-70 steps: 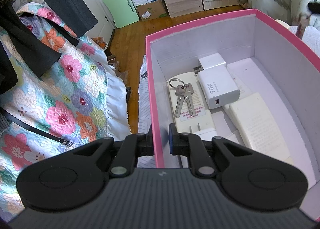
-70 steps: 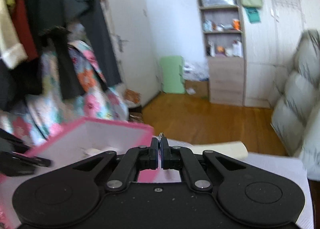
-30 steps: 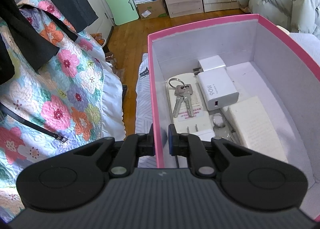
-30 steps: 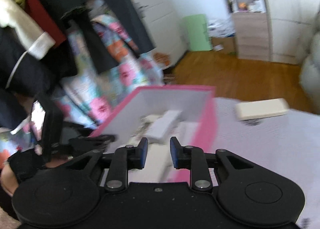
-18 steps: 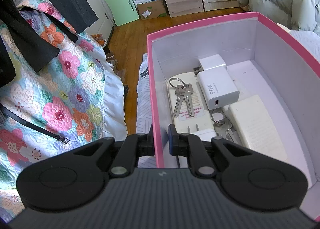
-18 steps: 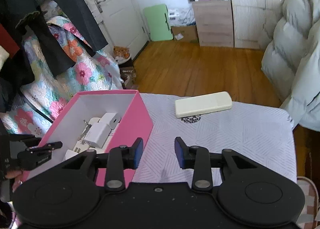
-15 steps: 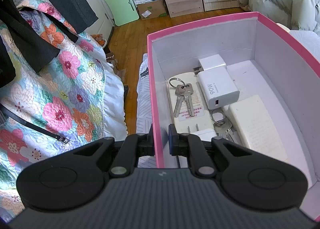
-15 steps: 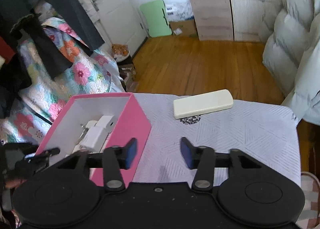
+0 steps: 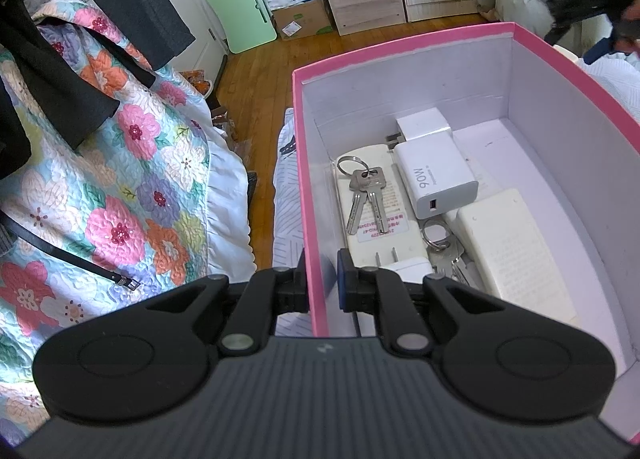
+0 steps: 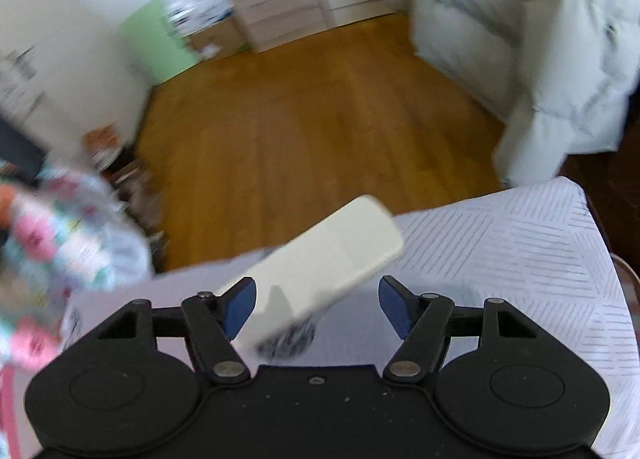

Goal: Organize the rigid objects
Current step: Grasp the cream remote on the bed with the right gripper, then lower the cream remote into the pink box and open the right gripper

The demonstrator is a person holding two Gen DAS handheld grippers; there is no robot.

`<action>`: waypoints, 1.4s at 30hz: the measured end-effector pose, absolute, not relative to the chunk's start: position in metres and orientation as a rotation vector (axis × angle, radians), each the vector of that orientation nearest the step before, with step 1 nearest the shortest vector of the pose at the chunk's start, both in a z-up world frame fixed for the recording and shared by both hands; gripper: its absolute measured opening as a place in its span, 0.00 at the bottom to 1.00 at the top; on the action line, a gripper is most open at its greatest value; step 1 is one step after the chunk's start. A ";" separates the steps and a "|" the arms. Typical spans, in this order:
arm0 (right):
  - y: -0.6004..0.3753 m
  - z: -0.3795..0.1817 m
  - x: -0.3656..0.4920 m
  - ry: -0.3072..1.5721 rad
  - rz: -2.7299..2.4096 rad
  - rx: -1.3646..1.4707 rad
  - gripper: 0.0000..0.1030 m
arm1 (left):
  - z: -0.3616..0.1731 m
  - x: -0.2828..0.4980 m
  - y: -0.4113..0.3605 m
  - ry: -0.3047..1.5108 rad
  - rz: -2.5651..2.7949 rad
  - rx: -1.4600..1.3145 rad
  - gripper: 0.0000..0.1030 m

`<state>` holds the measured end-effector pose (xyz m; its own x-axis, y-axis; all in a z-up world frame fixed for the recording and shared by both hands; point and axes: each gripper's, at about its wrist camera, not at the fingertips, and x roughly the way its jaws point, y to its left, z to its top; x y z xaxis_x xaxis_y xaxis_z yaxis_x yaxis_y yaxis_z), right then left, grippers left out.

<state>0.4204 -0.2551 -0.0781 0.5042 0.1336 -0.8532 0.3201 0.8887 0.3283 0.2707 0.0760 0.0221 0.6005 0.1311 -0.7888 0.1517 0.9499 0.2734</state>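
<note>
Left tongs (image 9: 322,279) clamping pink box (image 9: 306,179), right tongs (image 10: 316,305) opening

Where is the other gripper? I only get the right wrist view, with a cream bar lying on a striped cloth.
Observer: The left gripper is shut on the near wall of an open pink box.
Operator: Is anything in that box?
Observer: A bunch of keys lies beside a white 90W charger.
Operator: Any more cream bars like mine?
Observer: One cream block lies along the box's right side.
</note>
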 end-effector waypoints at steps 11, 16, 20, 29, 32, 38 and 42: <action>-0.214 -0.102 0.429 1.012 -0.319 0.503 0.81 | 0.023 0.271 0.077 0.930 -0.021 0.313 0.10; -0.205 -0.106 0.442 1.017 -0.338 0.461 0.91 | 0.022 0.271 0.077 0.930 -0.020 0.322 0.10; -0.197 -0.107 0.440 1.024 -0.290 0.366 0.91 | 0.022 0.271 0.077 0.930 -0.022 0.322 0.10; -0.227 -0.098 0.400 1.024 0.002 0.244 0.58 | 0.023 0.271 0.077 0.931 -0.025 0.314 0.10; -0.238 -0.096 0.384 1.017 0.069 0.265 0.57 | 0.023 0.271 0.078 0.930 -0.022 0.316 0.10; -0.241 -0.086 0.340 1.082 0.171 0.237 0.57 | 0.023 0.271 0.078 0.930 -0.023 0.318 0.10; -0.233 -0.077 0.327 1.087 0.197 0.191 0.69 | 0.023 0.271 0.078 0.930 -0.023 0.311 0.10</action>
<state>0.3271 -0.2334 -0.0767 0.4511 0.2514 -0.8563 -0.0646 0.9662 0.2496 0.2706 0.0784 0.0232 0.6006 0.1138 -0.7914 0.1526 0.9553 0.2533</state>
